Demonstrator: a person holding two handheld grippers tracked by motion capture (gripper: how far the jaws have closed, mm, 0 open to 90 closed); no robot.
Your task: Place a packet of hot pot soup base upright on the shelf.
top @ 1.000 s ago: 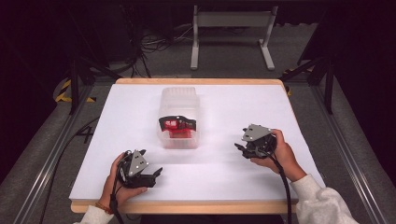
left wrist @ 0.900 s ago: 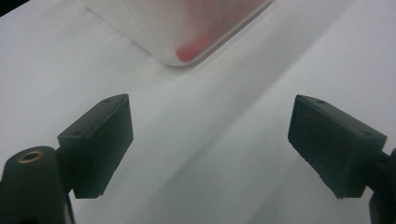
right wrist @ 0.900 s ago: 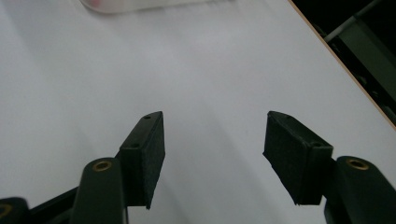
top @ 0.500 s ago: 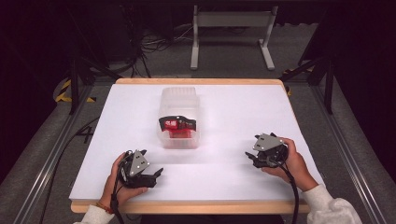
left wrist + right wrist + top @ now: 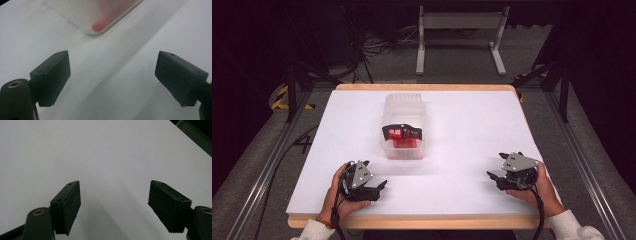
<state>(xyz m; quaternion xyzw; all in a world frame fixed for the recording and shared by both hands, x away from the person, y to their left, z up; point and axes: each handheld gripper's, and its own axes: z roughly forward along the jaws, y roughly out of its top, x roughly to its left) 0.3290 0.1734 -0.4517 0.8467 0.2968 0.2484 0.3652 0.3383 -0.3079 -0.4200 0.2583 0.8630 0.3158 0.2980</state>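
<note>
A clear plastic box (image 5: 405, 125) stands on the white table (image 5: 472, 125), a little left of centre, with a red and black object (image 5: 403, 135) inside near its front end. My left gripper (image 5: 379, 187) rests low at the table's front left, open, with nothing between its jaws. In the left gripper view the box's rounded corner (image 5: 95, 17) lies just ahead, with red showing through it, and the left gripper (image 5: 112, 80) stands wide. At the front right, my right gripper (image 5: 493, 178) is open over bare table; the right gripper view shows it (image 5: 115, 207) empty.
The table's wooden front edge (image 5: 422, 222) runs close behind both hands. A grey metal stand (image 5: 459, 35) and cables lie on the floor beyond the far edge. Dark rails flank the table on both sides.
My right gripper has pulled back from the middle right toward the front right edge and sits lower. The left gripper and the box have stayed put.
</note>
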